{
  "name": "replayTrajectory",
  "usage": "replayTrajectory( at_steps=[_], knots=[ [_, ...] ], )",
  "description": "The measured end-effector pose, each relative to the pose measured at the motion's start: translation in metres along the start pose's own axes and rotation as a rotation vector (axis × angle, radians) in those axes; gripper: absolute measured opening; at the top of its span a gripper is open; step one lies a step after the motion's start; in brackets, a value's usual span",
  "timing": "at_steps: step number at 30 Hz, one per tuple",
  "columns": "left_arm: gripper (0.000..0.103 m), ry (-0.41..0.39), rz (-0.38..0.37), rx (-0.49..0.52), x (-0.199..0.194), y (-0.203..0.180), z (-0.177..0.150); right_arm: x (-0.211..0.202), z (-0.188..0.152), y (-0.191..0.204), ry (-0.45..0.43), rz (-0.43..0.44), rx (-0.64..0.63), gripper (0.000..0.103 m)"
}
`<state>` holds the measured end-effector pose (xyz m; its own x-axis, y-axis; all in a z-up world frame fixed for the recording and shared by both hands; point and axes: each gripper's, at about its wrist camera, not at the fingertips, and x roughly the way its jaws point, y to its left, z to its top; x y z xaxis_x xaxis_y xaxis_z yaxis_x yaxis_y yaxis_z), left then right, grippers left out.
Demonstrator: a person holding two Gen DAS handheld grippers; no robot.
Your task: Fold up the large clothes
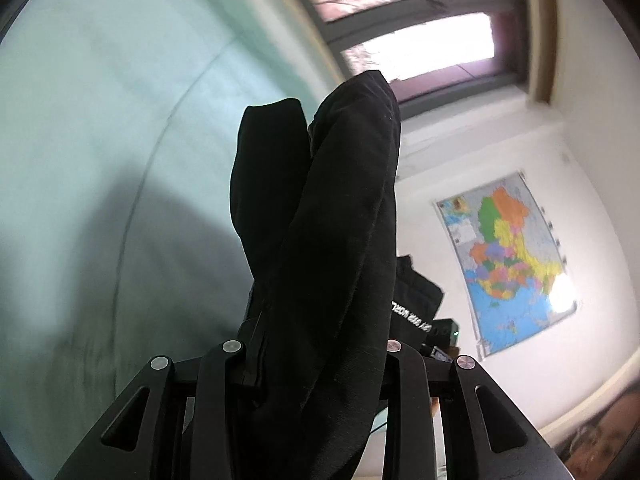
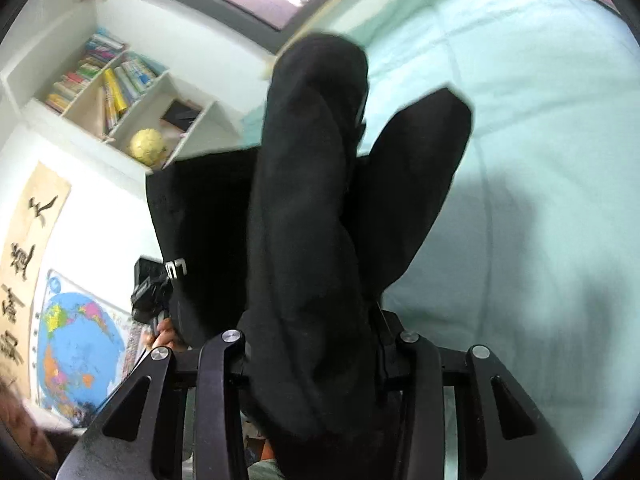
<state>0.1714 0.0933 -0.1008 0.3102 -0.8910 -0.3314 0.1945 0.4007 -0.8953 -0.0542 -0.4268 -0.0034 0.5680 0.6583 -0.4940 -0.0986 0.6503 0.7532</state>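
Observation:
A black garment [image 1: 332,240] is clamped in my left gripper [image 1: 312,360], bunched thick between the jaws and draped over them, held up above the pale green bed [image 1: 100,160]. The same black garment [image 2: 308,220] is clamped in my right gripper [image 2: 316,344], also lifted over the bed [image 2: 540,140]. White lettering shows on a hanging part of the cloth [image 1: 412,316]. The fingertips of both grippers are hidden by the fabric.
A window [image 1: 420,20] and a wall map [image 1: 512,260] are to the right in the left wrist view. A bookshelf [image 2: 120,92] with a yellow globe [image 2: 148,146], a calligraphy scroll [image 2: 28,256] and a map [image 2: 76,344] show in the right wrist view.

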Motion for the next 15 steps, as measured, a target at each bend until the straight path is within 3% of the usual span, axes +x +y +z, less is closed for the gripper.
replayTrajectory(
  at_steps=[3, 5, 7, 9, 10, 12, 15],
  knots=[
    [0.032, 0.010, 0.077, -0.072, -0.009, 0.047, -0.023, 0.013, -0.019, -0.033, 0.032, -0.063, 0.078, 0.044],
    [0.032, -0.055, 0.101, -0.157, -0.024, 0.089, -0.032, 0.016, -0.025, -0.060, 0.022, -0.193, 0.115, 0.045],
    [0.039, -0.083, 0.068, -0.265, -0.039, 0.135, -0.036, 0.007, -0.032, -0.095, -0.025, -0.301, 0.175, 0.045],
    [0.042, -0.087, -0.017, -0.372, -0.048, 0.171, -0.041, -0.006, -0.042, -0.123, -0.064, -0.350, 0.256, 0.049],
    [0.042, -0.078, -0.026, -0.374, -0.050, 0.171, -0.043, -0.012, -0.048, -0.132, -0.077, -0.339, 0.290, 0.050],
    [0.042, -0.069, 0.069, -0.300, -0.054, 0.151, -0.042, -0.025, -0.063, -0.133, -0.096, -0.345, 0.320, 0.050],
    [0.042, -0.132, 0.276, -0.085, -0.073, 0.092, -0.031, -0.041, -0.072, -0.098, -0.107, -0.535, 0.204, 0.051]
  ],
)
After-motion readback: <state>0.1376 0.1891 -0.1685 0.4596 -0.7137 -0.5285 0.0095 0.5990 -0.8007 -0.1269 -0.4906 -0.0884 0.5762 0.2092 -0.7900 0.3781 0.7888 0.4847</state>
